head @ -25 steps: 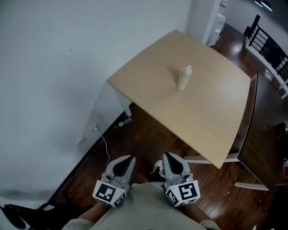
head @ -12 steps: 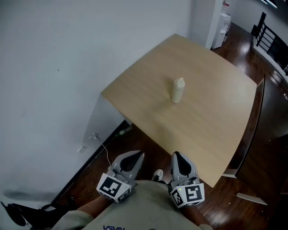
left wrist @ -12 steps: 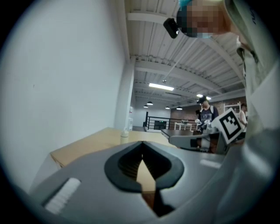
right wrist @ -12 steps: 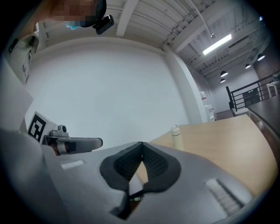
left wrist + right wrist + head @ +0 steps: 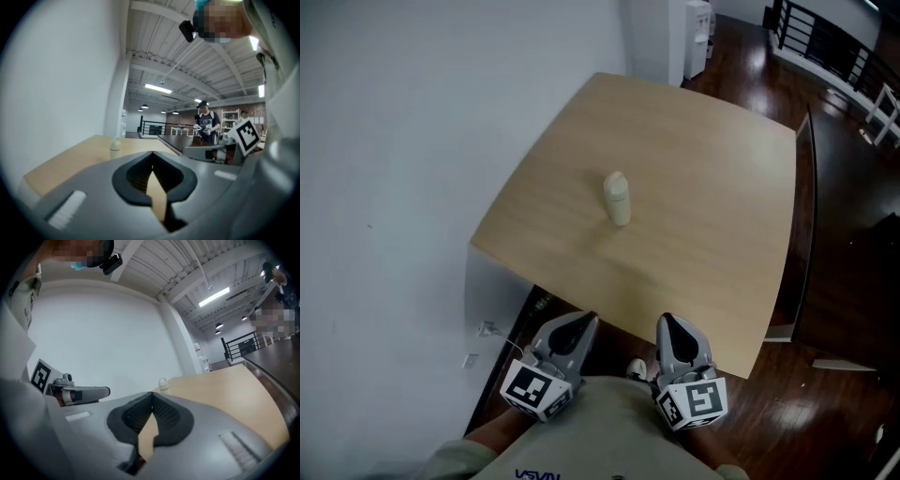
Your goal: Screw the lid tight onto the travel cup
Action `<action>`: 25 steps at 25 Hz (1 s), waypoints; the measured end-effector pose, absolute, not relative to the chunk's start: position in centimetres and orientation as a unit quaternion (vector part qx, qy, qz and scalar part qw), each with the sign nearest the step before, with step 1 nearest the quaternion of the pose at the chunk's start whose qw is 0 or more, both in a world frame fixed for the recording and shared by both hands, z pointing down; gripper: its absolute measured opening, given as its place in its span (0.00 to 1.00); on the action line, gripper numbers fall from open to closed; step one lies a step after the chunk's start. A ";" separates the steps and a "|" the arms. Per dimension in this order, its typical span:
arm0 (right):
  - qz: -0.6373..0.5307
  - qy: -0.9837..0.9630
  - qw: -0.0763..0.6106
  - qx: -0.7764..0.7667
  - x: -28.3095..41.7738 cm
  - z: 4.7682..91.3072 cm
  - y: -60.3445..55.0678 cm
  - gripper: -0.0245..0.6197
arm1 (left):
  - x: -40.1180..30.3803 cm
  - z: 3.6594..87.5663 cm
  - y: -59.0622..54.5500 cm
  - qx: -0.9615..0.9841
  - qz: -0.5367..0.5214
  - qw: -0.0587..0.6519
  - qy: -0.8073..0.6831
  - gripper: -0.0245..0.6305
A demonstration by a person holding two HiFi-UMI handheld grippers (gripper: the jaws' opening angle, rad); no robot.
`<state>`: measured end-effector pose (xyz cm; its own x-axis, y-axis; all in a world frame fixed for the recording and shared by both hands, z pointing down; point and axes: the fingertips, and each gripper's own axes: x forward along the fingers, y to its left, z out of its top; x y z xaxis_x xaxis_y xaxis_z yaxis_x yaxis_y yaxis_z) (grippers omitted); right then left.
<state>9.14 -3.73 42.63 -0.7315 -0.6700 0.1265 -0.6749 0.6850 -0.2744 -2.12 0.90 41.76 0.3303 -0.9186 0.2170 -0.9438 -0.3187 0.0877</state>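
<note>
On the pale wood-grain worktop (image 5: 712, 202), near its middle, the cream travel cup (image 5: 618, 202) stands upright with its rounded lid (image 5: 615, 179) on top. How tightly the lid sits cannot be made out. Only the head view shows the whole squarish slab, the white wall (image 5: 412, 141) beside it and the dark glossy floorboards (image 5: 844, 272).

Both grippers sit low by the person's chest, short of the worktop's near edge and well apart from the cup. The left gripper (image 5: 580, 323) and the right gripper (image 5: 668, 326) are smooth grey shells, each carrying a black-and-white marker cube.

Only the gripper views reveal the ribbed black pads (image 5: 135, 177). There each pair of jaws is clenched tip to tip on nothing. The left gripper view adds a person (image 5: 206, 123) standing far off, and shows the cup small and blurred. The right gripper view shows a loop on the lid.
</note>
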 end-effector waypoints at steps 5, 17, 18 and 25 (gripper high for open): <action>0.145 -0.889 0.018 0.434 8.9 42.3 -5.1 0.04 | -3.2 41.6 -2.4 0.848 0.047 0.101 -0.518 0.04; 0.124 -0.824 0.053 0.550 2.1 40.4 -11.3 0.03 | -11.6 42.7 -11.1 0.894 0.024 0.122 -0.430 0.04; 0.123 -0.819 0.057 0.558 2.0 40.5 -11.7 0.03 | -11.9 43.0 -11.7 0.897 0.023 0.122 -0.423 0.04; 0.113 -0.803 0.074 0.580 1.5 40.5 -14.3 0.03 | -12.1 47.0 -16.4 0.917 0.055 0.107 -0.379 0.09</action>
